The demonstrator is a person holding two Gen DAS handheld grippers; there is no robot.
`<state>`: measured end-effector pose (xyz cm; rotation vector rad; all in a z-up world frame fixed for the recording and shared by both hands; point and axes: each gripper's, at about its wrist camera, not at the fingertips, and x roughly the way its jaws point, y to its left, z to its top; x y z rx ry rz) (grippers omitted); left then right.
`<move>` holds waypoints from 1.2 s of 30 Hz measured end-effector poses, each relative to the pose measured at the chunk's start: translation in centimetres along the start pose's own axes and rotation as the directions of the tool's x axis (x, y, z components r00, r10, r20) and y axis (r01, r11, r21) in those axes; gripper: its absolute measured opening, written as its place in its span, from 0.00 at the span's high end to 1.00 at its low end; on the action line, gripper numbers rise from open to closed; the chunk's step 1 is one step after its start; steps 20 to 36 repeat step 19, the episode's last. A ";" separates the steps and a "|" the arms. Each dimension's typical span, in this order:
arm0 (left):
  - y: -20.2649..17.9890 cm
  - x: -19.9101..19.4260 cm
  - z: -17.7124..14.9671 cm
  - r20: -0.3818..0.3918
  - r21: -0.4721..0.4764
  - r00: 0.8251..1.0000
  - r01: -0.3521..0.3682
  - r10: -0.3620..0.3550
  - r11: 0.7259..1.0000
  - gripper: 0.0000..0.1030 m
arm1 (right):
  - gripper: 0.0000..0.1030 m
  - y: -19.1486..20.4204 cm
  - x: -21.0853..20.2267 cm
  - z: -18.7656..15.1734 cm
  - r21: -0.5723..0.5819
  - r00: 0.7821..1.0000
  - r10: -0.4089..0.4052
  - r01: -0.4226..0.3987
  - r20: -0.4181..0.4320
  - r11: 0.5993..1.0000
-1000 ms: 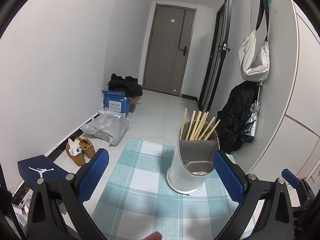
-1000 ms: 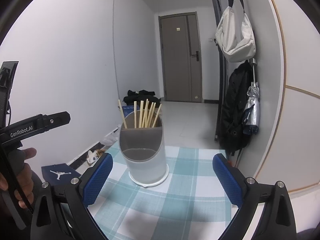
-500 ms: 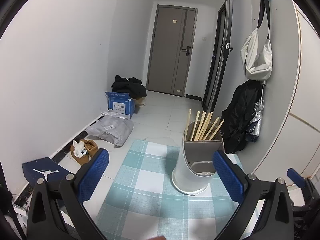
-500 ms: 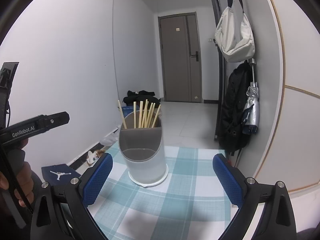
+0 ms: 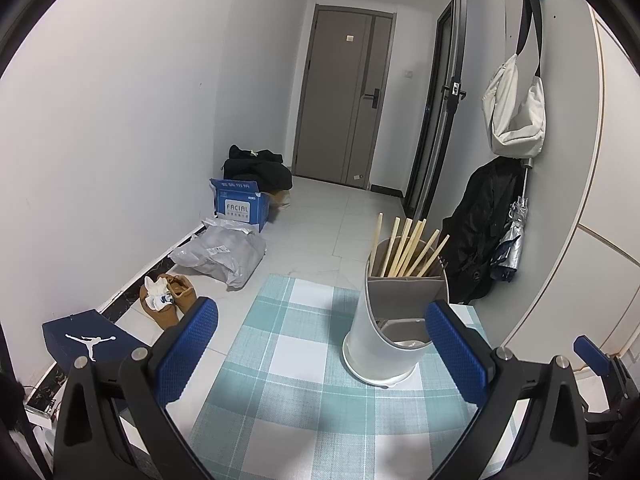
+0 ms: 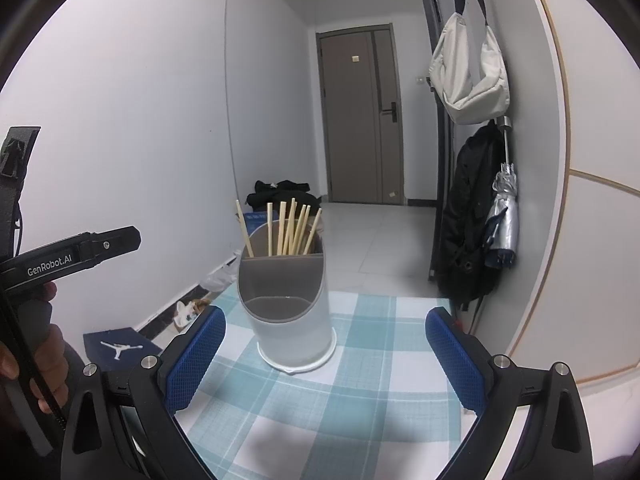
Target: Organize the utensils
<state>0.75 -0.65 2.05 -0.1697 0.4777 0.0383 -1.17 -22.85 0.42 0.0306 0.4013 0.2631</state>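
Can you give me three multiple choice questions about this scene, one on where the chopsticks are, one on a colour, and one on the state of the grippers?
1. Where do the chopsticks stand?
A. In the rear compartment of the utensil holder
B. Flat on the tablecloth
C. In the right gripper

2. What colour is the checked tablecloth?
A. Red and white
B. Teal and white
C. Plain grey

3. What state are the left gripper and right gripper in?
A. Both shut on chopsticks
B. Left shut, right open
C. Both open and empty

Answers:
1 A, since the sticks rise from the taller back section behind the divider.
2 B, since pale teal and white squares cover the cloth.
3 C, since in each wrist view the blue pads stand wide apart with nothing between them.
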 end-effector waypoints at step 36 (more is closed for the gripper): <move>0.2 0.1 -0.1 0.007 -0.027 1.000 -0.027 0.027 0.999 0.01 | 0.01 0.3 0.4 -0.4 -0.001 1.000 0.000 0.000 -0.023 1.000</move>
